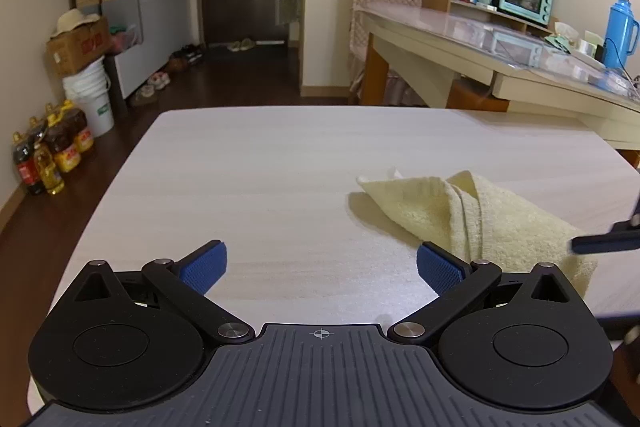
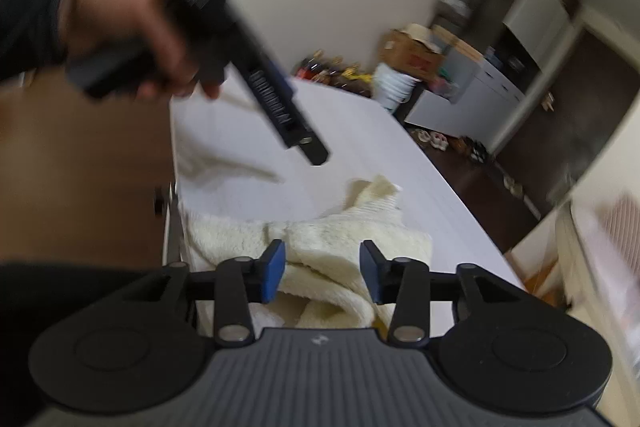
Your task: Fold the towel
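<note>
The towel [image 1: 480,219] is pale yellow and fluffy, lying crumpled on the table, with 1 corner sticking out flat.

Pale wood-grain table [image 1: 260,163] carries 1 crumpled cream towel [image 1: 480,219].

Bare table [image 1: 260,167] ahead and left of left gripper [image 1: 320,267]; crumpled towel [image 1: 480,219] blocking right side.
</note>
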Motion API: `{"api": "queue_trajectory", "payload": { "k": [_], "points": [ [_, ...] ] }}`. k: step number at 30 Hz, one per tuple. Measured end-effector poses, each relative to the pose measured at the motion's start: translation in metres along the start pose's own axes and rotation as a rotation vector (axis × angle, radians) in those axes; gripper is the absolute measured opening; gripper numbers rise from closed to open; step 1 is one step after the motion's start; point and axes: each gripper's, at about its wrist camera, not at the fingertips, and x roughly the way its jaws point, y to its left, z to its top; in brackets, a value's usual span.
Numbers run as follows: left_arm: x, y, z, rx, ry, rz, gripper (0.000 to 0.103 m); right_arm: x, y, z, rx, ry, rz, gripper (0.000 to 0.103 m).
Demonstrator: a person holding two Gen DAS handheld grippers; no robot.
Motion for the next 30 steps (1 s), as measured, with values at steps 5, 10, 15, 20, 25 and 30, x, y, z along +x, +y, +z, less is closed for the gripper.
{"api": "queue_trajectory", "payload": {
  "k": [5,10,15,20,25,30],
  "points": [
    [-0.003,0.000,-0.001,0.005,0.003,0.000,0.103,0.027,0.006,0.005,-0.062,0.037,-0.019,0.031],
    [-0.005,-0.004,-0.003,0.029,-0.001,-0.050,0.103,0.008,-0.036,-0.010,0.239,-0.084,-0.067,0.011],
    [0.000,-0.016,0.003,0.070,0.000,-0.109,0.103,-0.019,-0.112,-0.060,0.689,-0.131,-0.140,0.011],
    [0.007,-0.025,0.010,0.117,0.010,-0.161,0.103,-0.015,-0.159,-0.122,0.981,-0.027,-0.178,0.024],
    [0.029,-0.018,0.033,0.110,0.051,-0.249,0.098,-0.026,-0.156,-0.128,0.994,-0.064,-0.225,0.037],
    [0.047,-0.022,0.047,0.253,0.086,-0.293,0.063,-0.022,-0.144,-0.105,0.921,-0.107,-0.155,0.048]
  ]
}}
